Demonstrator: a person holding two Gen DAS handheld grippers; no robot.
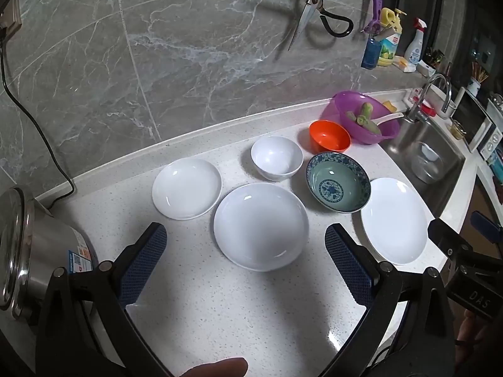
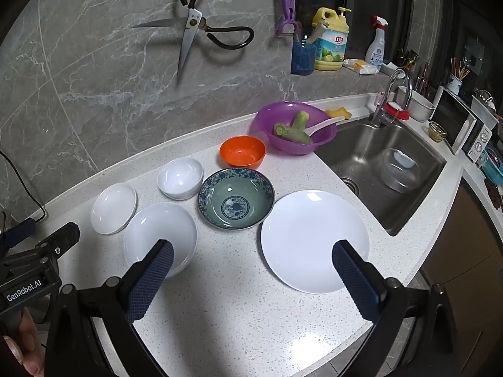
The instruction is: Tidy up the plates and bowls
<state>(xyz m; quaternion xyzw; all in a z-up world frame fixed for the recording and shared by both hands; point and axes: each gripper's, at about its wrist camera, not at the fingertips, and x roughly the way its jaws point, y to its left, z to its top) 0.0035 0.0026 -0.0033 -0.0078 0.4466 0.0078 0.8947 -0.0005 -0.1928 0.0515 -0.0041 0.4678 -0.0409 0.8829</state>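
On the white speckled counter (image 1: 220, 308) lie three white plates: a small one (image 1: 187, 187) (image 2: 113, 208) at the left, a deeper middle one (image 1: 261, 226) (image 2: 159, 237), and a large flat one (image 1: 394, 220) (image 2: 314, 240) near the sink. Behind them stand a white bowl (image 1: 276, 157) (image 2: 180, 178), a blue-patterned green bowl (image 1: 338, 186) (image 2: 235, 202) and an orange bowl (image 1: 329, 136) (image 2: 242, 151). My left gripper (image 1: 245, 235) hovers open over the middle plate, holding nothing. My right gripper (image 2: 253, 253) hangs open above bare counter between the middle plate and the large plate.
A steel cooker (image 1: 34, 251) stands at the left edge. A purple basin (image 2: 295, 125) with vegetable scraps and a spoon sits by the sink (image 2: 386, 169). Scissors (image 2: 195, 28) hang on the marble wall. Bottles (image 2: 331, 39) line the back ledge.
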